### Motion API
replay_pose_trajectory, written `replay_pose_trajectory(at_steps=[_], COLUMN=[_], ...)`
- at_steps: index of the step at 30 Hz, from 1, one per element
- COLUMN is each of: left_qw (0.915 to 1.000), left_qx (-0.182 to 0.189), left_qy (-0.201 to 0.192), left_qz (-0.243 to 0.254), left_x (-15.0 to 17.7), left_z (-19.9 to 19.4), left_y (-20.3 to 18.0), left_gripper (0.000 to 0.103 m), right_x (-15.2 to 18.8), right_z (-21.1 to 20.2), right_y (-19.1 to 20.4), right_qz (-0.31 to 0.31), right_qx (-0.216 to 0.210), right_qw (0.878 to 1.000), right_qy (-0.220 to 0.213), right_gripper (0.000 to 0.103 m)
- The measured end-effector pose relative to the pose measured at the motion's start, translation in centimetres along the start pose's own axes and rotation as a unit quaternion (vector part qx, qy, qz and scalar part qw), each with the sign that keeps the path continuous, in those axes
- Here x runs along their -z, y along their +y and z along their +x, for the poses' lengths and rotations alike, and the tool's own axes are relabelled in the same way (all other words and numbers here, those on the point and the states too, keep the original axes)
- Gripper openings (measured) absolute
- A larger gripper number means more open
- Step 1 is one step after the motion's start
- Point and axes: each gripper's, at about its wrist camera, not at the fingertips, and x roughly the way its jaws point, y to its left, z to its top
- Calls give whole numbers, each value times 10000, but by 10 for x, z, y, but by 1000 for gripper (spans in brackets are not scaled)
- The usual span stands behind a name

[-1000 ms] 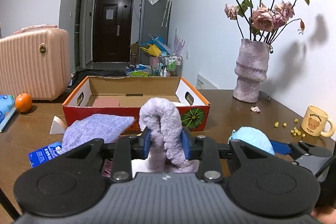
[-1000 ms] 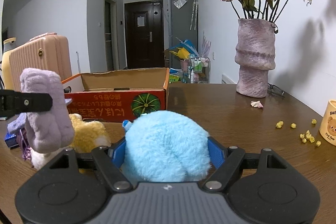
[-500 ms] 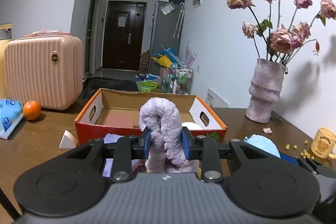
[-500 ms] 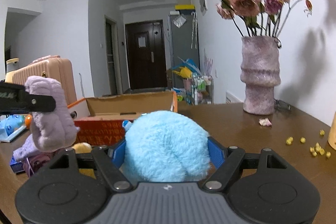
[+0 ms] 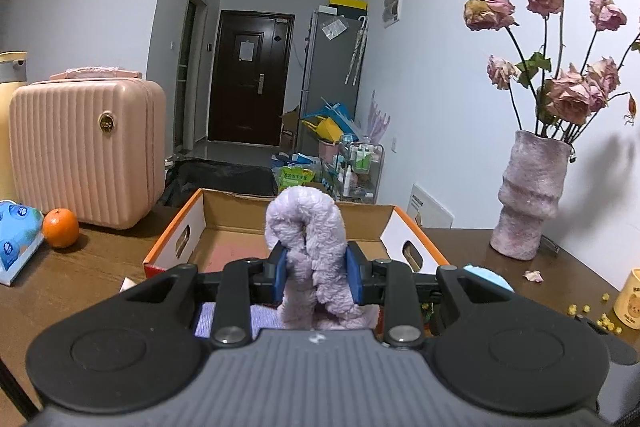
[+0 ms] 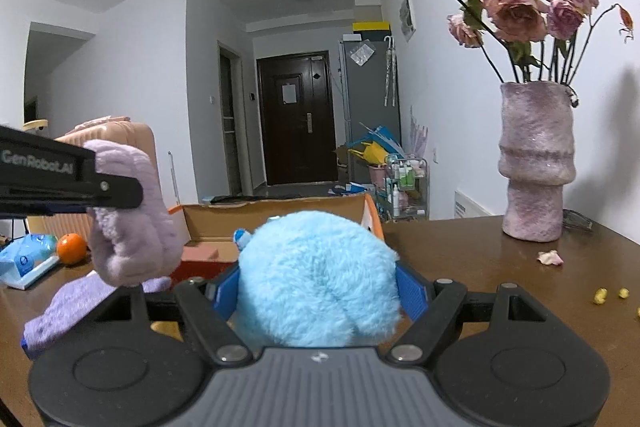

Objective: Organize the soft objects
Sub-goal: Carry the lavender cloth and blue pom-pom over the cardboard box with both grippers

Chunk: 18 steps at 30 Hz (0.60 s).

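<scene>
Two loads held above the surface (image 6: 460, 247): your left tongs (image 5: 319, 277) clench the lilac plush (image 5: 308, 251), your right tongs (image 6: 318, 291) clench the blue plush (image 6: 318, 279), both short of the cardboard box (image 5: 192, 227). Risks: limp plush snagging the box rim, tongs colliding. Vase (image 6: 536, 163), orange (image 5: 60, 227), suitcase (image 5: 86, 151) nearby; hallway beyond.

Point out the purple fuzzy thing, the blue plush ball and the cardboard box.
purple fuzzy thing (image 5: 306, 227), left wrist view, its looped top.
blue plush ball (image 6: 320, 279), right wrist view, centre of its fur.
cardboard box (image 5: 236, 217), left wrist view, inner back wall.
</scene>
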Motion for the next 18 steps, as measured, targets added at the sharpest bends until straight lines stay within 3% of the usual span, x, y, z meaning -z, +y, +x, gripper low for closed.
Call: replay_pose_trajectory(at_steps=[18], left_qw=[9997], left_qx=[-206], left_qy=[-118], left_qz=[-39], left_x=[-16], left_z=[54], left_y=[4], left_gripper=[30], right_x=[-15], right_z=[58], right_y=[6], right_qz=[-39], right_qx=[-102], right_qw=[9997], right_qy=[-207], right_gripper=[77])
